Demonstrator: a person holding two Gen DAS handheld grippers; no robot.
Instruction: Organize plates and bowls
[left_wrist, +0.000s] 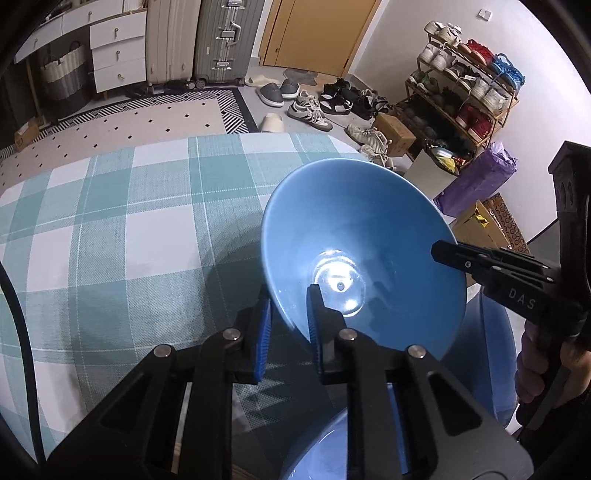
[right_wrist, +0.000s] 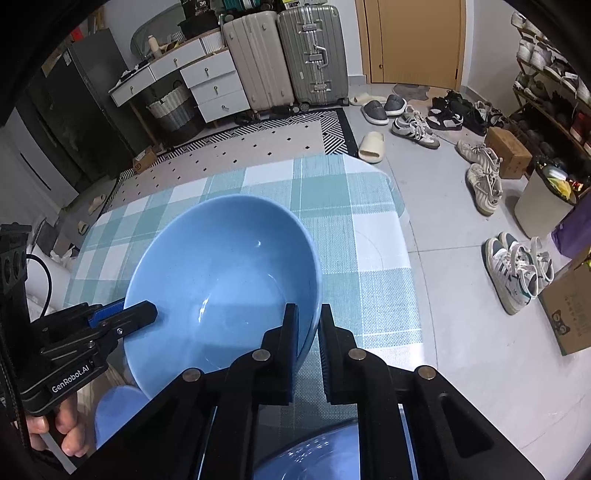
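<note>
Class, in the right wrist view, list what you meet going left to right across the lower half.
Left gripper → blue bowl → right gripper → white sneakers → cardboard box.

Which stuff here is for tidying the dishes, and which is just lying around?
For the job:
- blue bowl, pinched on its rim by both claws
- left claw
- right claw
- another blue dish below

Just lying around:
- shoes
- slippers
- suitcases
- shoe rack
- cardboard box
- drawers
</note>
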